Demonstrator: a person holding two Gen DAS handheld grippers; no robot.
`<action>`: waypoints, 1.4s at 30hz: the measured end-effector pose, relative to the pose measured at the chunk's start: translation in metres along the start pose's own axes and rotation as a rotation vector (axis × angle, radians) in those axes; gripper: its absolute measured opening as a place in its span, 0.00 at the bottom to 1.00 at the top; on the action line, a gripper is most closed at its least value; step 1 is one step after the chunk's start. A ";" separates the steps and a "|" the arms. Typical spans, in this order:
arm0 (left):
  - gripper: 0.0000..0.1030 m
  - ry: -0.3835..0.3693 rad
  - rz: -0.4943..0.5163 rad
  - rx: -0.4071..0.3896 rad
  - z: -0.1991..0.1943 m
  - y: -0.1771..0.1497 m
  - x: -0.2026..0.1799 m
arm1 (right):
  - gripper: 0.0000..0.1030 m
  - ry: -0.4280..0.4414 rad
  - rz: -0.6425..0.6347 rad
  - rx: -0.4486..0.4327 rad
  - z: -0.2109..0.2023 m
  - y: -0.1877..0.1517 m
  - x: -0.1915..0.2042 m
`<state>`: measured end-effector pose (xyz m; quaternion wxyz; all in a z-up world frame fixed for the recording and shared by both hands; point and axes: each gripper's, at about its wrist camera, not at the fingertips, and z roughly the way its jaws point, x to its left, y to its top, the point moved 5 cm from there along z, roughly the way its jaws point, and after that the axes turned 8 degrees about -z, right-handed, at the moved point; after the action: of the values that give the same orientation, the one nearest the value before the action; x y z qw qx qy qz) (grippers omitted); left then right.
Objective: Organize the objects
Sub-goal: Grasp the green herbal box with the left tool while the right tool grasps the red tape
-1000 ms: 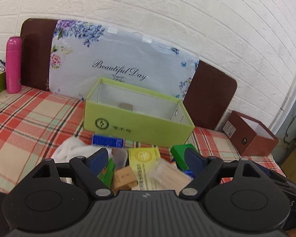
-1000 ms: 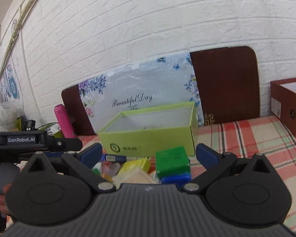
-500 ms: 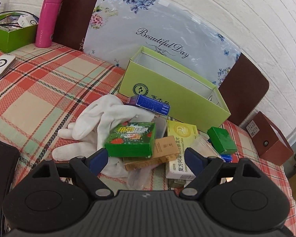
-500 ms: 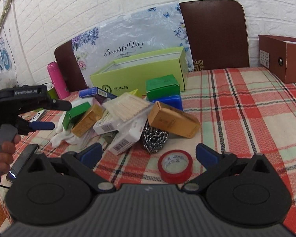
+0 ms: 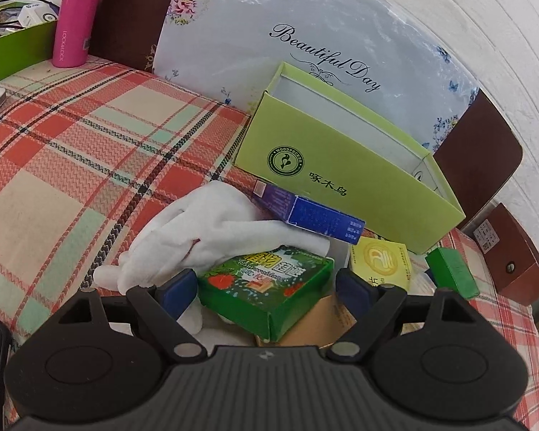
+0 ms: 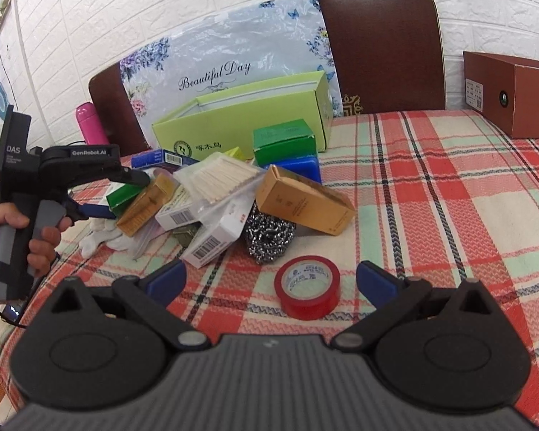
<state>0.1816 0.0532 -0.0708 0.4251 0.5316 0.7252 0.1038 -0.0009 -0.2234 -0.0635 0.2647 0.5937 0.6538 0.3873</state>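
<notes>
We see both released: left hand-held gripper (image 5: 266, 287) straddles green box (image 5: 269, 291), right hand-held gripper (image 6: 269, 280) frames red tape (image 6: 307, 287), lower center.

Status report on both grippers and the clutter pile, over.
Left gripper open, straddling green printed box. Right gripper open, red tape roll between fingers, untouched. Lime open box behind pile; white glove crowds left finger.

left gripper (image 5: 266, 285): you held it low, jaws wide
right gripper (image 6: 271, 282): jaws wide, nothing gripped
</notes>
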 end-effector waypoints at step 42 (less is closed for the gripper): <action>0.64 0.018 0.341 0.115 -0.067 -0.110 -0.032 | 0.44 -0.081 -0.134 0.121 0.026 -0.013 0.005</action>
<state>0.0601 0.0002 -0.0802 0.3635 0.6696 0.6329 0.1375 0.0120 -0.2133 -0.0884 0.2798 0.5786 0.7032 0.3042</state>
